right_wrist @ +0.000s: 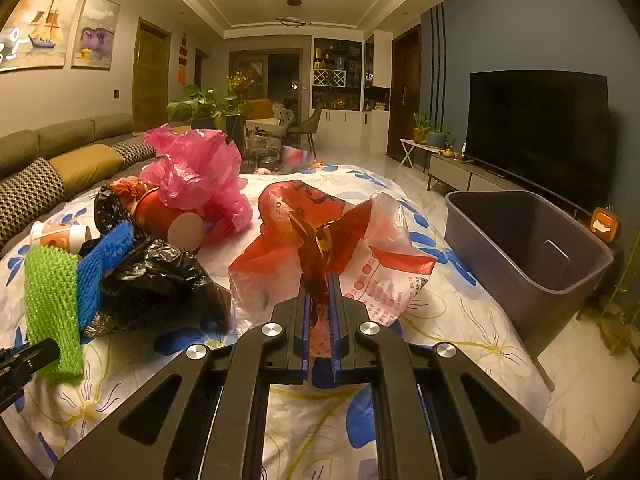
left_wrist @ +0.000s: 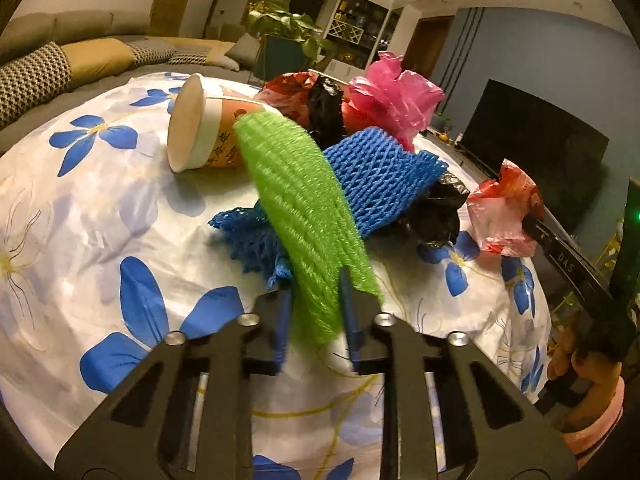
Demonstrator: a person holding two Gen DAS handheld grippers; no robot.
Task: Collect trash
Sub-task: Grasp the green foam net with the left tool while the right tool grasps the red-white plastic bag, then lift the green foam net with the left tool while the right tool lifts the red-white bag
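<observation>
Right wrist view: the right gripper (right_wrist: 322, 280) is closed on a red plastic bag (right_wrist: 340, 248), and the grey bin (right_wrist: 524, 256), the nearer arm's likely target, lies at two o'clock beside the table (right_wrist: 460, 308). Left wrist view: the left gripper (left_wrist: 316, 312) is clamped on a green foam net (left_wrist: 304, 208), its long axis running toward eleven o'clock.

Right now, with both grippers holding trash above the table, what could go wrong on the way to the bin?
1. The right gripper pinches only a twisted corner of the red plastic bag; it may slip before reaching the grey bin.
2. The green foam net in the left gripper hangs close over the blue net and paper cup, and could drag them.
</observation>
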